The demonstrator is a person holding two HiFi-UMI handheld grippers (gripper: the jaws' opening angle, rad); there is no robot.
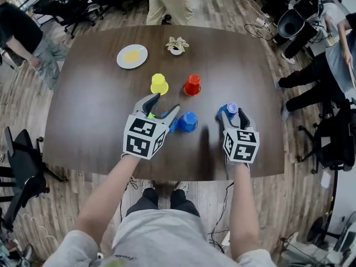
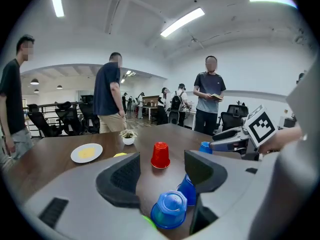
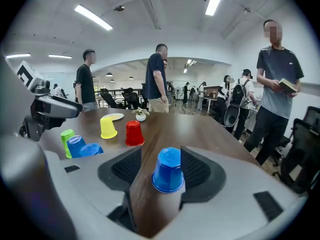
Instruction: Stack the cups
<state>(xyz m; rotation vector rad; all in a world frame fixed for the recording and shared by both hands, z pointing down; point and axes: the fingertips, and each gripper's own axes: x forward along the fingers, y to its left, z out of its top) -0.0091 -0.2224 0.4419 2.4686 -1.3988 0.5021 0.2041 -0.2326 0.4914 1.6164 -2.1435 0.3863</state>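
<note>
Upside-down cups stand on the dark table: yellow, red, and two blue ones close together beside a green one, which my left gripper partly hides. My left gripper hangs open above that group with nothing between its jaws; in the left gripper view the two blue cups sit below its jaws. My right gripper is open around a lone blue cup; a gap shows beside the left pad.
A white plate with something yellow on it and a small potted plant sit at the table's far side. People stand around the table, one at its right end. Office chairs flank it.
</note>
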